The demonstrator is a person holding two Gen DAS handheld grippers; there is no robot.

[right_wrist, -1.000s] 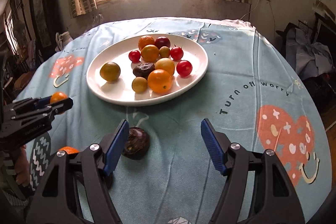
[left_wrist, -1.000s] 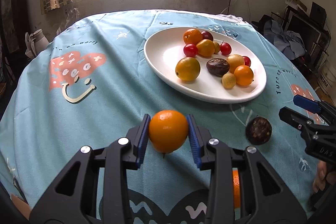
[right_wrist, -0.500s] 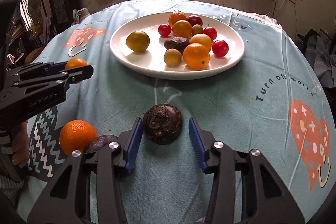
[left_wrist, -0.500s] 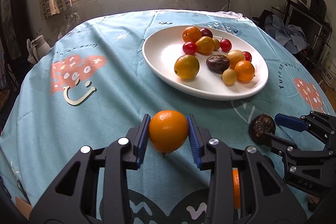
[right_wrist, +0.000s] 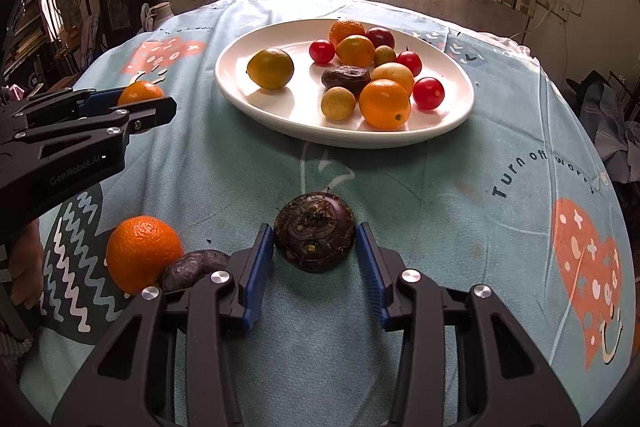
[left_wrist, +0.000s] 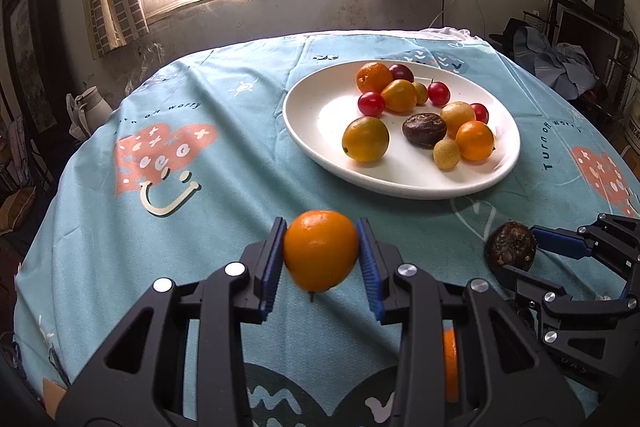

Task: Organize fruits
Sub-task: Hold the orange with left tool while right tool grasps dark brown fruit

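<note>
My left gripper is shut on an orange and holds it above the blue tablecloth; the right wrist view shows that gripper at the left with the orange. My right gripper is closing its jaws around a dark brown round fruit that rests on the cloth, and both blue pads touch its sides. The left wrist view shows this fruit low on the right. Beyond both grippers stands a white oval plate holding several fruits.
A second orange and a dark purple fruit lie on the cloth left of my right gripper. The round table's cloth drops off at its edges. A window and a wall stand behind, with clutter on both sides.
My right gripper moved left and forward until the dark fruit sat between its fingers, then narrowed from wide open onto it. The left gripper stayed in place with its orange.
</note>
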